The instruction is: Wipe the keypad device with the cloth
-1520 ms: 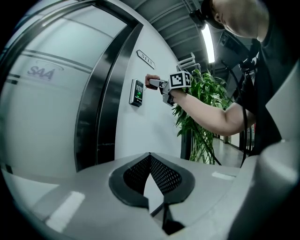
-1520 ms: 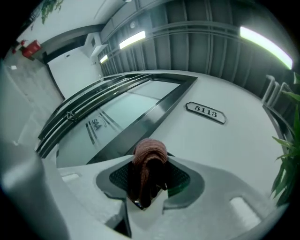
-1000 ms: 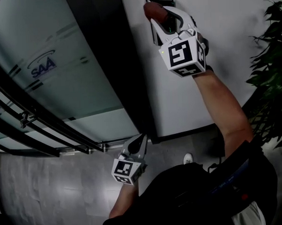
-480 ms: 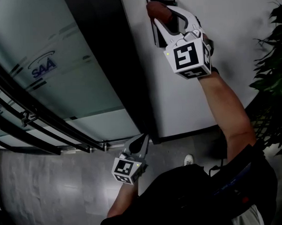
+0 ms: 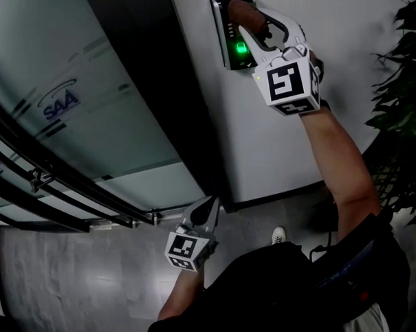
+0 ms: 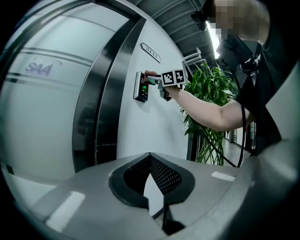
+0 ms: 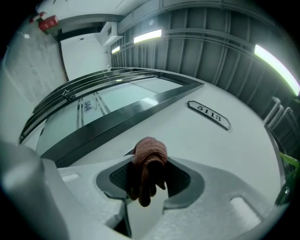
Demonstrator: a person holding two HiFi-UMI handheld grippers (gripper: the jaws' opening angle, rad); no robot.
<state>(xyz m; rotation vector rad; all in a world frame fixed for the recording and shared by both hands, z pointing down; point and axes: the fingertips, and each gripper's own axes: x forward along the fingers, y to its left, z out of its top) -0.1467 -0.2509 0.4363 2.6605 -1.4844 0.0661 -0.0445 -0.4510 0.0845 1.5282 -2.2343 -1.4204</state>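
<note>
1. Your right gripper (image 5: 251, 24) is clamped on the cloth (image 5: 241, 14). Its jaws stand only as far apart as the wad is thick.
2. The cloth is a reddish-brown, ribbed bundle, rolled into a rounded lump at the fingertips. A darker tail hangs back between the jaws toward your hand, so its long axis runs along the jaws.
3. The keypad device (image 5: 223, 32) sits straight ahead of those fingertips on the white wall (image 5: 276, 145).
4. The device is a dark, slim box, taller than it is wide. Its long axis is upright on the wall and its face points out toward you.
5. A green light (image 5: 241, 49) glows on the device's face, just below the cloth and beside the lower jaw.
6. From the head view, the cloth lies over the upper part of the device. You cannot tell from any view how firmly it presses.
7. A number plate (image 7: 208, 115) is fixed to the wall beyond the right gripper's tips, off to their right.
8. Your left gripper (image 5: 204, 211) hangs low, well apart from the device. Its jaws are closed together at the tips with nothing between them, and they aim toward the wall and the dark door frame (image 5: 157, 95).
9. A leafy plant (image 5: 401, 105) stands to the right of your raised forearm.
</note>
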